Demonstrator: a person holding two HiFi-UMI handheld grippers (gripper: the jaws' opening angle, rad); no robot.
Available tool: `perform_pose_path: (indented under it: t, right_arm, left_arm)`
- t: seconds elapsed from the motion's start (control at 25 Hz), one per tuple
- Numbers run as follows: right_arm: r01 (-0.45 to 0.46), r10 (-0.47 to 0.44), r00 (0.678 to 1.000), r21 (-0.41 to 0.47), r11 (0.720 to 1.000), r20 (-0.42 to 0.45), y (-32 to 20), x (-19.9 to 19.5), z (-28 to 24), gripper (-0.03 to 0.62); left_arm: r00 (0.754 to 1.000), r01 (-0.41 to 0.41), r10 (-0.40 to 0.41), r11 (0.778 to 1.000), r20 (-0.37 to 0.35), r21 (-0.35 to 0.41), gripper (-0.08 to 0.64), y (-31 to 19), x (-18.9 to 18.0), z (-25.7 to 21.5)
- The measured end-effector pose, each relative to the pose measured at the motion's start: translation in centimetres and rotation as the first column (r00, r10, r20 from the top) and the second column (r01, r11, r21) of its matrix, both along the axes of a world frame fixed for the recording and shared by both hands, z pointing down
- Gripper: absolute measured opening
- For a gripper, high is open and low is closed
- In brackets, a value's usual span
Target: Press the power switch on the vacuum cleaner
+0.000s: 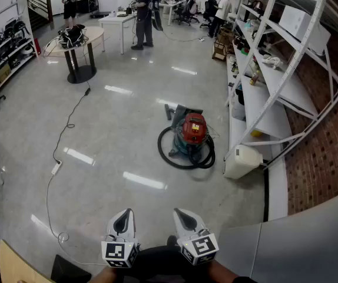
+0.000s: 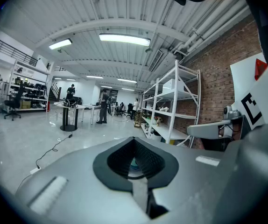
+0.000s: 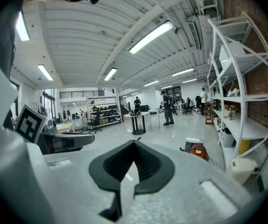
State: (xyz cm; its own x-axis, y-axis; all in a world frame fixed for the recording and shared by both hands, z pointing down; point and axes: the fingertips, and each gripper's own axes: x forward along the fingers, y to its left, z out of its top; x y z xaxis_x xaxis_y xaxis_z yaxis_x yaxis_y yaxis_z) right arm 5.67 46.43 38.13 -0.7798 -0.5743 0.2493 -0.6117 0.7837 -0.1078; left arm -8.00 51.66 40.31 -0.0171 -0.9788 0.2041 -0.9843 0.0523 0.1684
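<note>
The vacuum cleaner [image 1: 192, 132] stands on the grey floor some way ahead, near the shelving. It has a red top on a teal drum, and its black hose [image 1: 184, 158] lies coiled around it. The right gripper view shows the vacuum cleaner [image 3: 198, 150] small at the right; its switch is too small to make out. My left gripper [image 1: 125, 215] and right gripper [image 1: 181, 214] sit side by side at the bottom of the head view, far short of the vacuum. Both are shut with nothing between their fingers, as the left gripper [image 2: 134, 141] and right gripper [image 3: 134, 144] show in their own views.
White metal shelving [image 1: 263, 99] runs along the brick wall on the right, with a white jerrycan [image 1: 241, 160] at its foot beside the vacuum. A black cable [image 1: 69, 122] and power strip [image 1: 56, 168] lie on the floor at left. A round table [image 1: 78, 40] and people stand far back.
</note>
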Motion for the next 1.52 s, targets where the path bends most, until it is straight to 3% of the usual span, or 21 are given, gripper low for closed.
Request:
perform_pose_path:
  t: [0.84,1.52]
  right_arm:
    - [0.011,-0.010,1.000,-0.049,0.999,0.003,0.4,0.4,0.4,-0.009]
    - [0.066,-0.063,0.996,-0.053,0.996,0.062,-5.5,7.2,0.6,-0.008]
  left_arm:
    - [1.000,0.006,-0.006,1.000,-0.016,-0.016,0.015,0.1,0.1,0.4]
    - [0.998,0.067,-0.066,0.997,0.023,-0.025,0.015,-4.6,6.8,-0.7]
